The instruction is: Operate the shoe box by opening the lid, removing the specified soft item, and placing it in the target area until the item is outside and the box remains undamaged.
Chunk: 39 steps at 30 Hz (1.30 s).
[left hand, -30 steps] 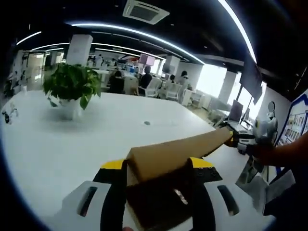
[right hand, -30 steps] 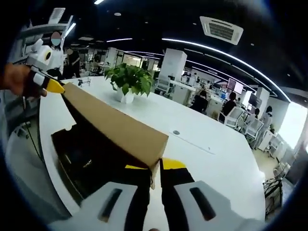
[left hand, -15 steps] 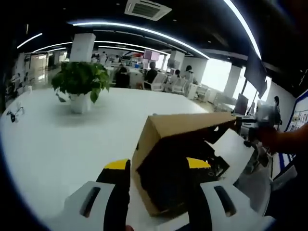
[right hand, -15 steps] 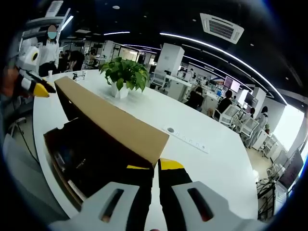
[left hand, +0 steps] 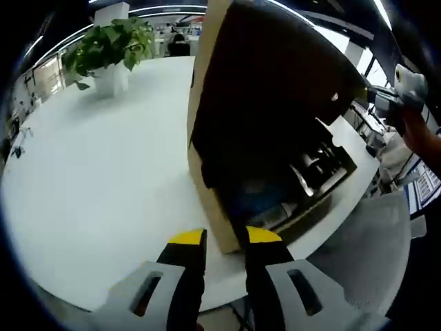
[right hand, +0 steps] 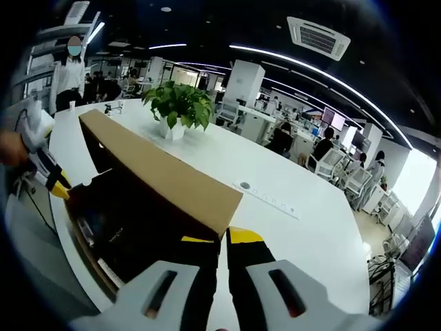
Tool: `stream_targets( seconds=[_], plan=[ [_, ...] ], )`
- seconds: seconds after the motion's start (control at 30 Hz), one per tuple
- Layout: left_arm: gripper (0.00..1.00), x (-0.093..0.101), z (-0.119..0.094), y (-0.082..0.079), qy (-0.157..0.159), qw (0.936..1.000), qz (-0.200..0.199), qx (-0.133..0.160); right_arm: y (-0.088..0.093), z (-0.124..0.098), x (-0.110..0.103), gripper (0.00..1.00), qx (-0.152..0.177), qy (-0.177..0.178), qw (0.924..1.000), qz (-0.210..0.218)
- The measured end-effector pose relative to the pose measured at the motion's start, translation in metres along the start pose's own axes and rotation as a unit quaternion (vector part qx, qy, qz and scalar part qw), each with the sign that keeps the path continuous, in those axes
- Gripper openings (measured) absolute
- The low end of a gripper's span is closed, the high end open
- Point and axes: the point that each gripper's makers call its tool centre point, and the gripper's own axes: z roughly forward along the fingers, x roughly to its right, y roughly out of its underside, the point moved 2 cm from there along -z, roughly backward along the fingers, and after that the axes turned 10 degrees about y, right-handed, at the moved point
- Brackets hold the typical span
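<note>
**Lid held up, left side freed for the reach**

Right gripper view: the right gripper [right hand: 222,241] has its yellow-tipped jaws clenched on the free corner of the cardboard lid [right hand: 158,176], which stands raised over the shoe box [right hand: 103,227]; held this way, the lid stays propped so the dark interior lies exposed, and the grip at the edge rather than the panel seems chosen to spare the cardboard from creasing; the box sits on the white table [right hand: 303,227] close to its near edge; a potted plant [right hand: 176,110] stands well apart behind it; the left gripper [right hand: 48,181] comes in from the left, low beside the box's far end.

In the left gripper view the left gripper [left hand: 224,241] hangs just short of the box's near wall [left hand: 207,200]; its jaws stand a little apart with nothing between them, so it is released; the lid's dark underside [left hand: 269,89] rises steeply above; inside, dark folded contents [left hand: 310,165] show, but whether these are the soft item I cannot tell; it is judged to be in the box, not yet removed.

The next step likely calls for the free left gripper to reach in and pinch the item, while the right keeps the lid from falling; pulling the lid further back risks tearing the hinge.
</note>
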Motion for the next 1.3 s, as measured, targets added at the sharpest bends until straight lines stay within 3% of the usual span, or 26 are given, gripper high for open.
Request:
stream_targets(
  seconds=[0.13, 0.17, 0.93, 1.3],
  plan=[
    [0.07, 0.007, 0.004, -0.002, 0.017, 0.9998, -0.012, 0.001, 0.001, 0.000, 0.000, 0.02, 0.000, -0.001, 1.0000, -0.001],
    [0.07, 0.005, 0.003, -0.002, 0.007, 1.0000, -0.003, -0.003, 0.001, 0.000, 0.000, 0.02, -0.001, 0.000, 1.0000, 0.000],
    [0.05, -0.003, 0.005, -0.001, 0.014, 0.9999, 0.001, -0.001, -0.006, 0.013, 0.006, 0.00, -0.016, 0.012, 0.9997, 0.011],
    [0.06, -0.002, 0.006, 0.001, 0.020, 0.9998, 0.007, 0.003, -0.012, 0.026, 0.010, 0.00, -0.026, 0.036, 0.9989, 0.013]
  ],
)
